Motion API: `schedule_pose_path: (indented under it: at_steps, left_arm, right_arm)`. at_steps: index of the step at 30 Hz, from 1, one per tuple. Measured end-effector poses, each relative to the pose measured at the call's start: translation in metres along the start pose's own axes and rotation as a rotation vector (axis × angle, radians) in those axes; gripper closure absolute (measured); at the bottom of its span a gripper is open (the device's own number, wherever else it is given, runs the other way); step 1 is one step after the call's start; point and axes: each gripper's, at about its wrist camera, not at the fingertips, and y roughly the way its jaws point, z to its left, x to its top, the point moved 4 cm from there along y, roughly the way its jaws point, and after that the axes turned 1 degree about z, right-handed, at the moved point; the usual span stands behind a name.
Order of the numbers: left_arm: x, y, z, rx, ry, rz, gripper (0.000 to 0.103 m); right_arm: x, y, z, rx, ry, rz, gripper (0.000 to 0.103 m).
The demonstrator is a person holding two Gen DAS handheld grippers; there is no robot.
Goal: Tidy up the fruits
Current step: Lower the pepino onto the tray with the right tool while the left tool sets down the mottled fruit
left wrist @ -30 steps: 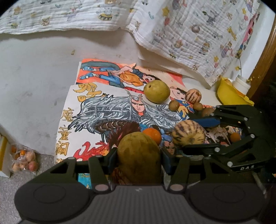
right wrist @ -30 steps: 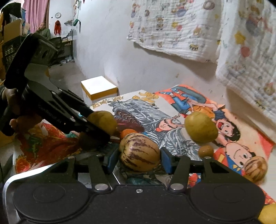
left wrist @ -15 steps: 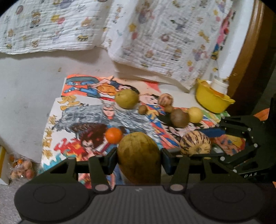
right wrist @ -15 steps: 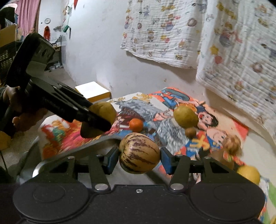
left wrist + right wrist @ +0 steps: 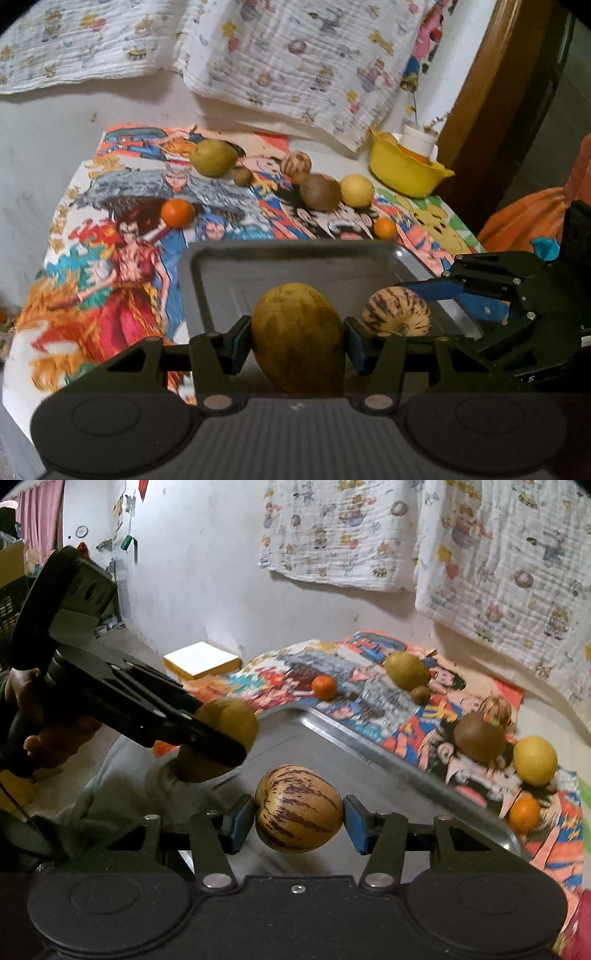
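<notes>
My left gripper [image 5: 297, 334] is shut on a yellow-brown mango [image 5: 297, 338] and holds it above a grey metal tray [image 5: 280, 264]. My right gripper [image 5: 299, 818] is shut on a cream, purple-striped melon [image 5: 298, 808], also above the tray [image 5: 369, 753]. Each gripper shows in the other's view: the right one with its melon [image 5: 397, 312], the left one with its mango [image 5: 229, 725]. Loose fruits lie on the cartoon-print cloth [image 5: 110, 229] beyond the tray: a green-yellow pear [image 5: 213, 157], an orange [image 5: 177, 213], a brown fruit [image 5: 319, 192], a lemon [image 5: 357, 190].
A yellow bowl [image 5: 404, 171] with a white cup stands at the back right by a wooden frame. A small orange [image 5: 385, 227] lies near the tray's far edge. A patterned blanket hangs on the wall behind. A white-and-yellow box [image 5: 201, 659] lies on the floor.
Both grippers have pulled back and up from the cloth with their fruits held. The grey tray has come into view beneath them.
</notes>
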Motion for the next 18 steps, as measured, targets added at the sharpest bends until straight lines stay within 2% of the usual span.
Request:
schedule_pose_path:
  at_steps: [6, 18]
  left_arm:
    - [-0.016, 0.003, -0.007, 0.04, 0.027, 0.037, 0.046]
    - [-0.015, 0.01, -0.009, 0.062, 0.033, 0.05, 0.046]
  right_arm:
    - [-0.011, 0.0, 0.008, 0.009, 0.019, 0.017, 0.048]
    - [-0.019, 0.003, 0.002, -0.021, 0.045, 0.025, 0.048]
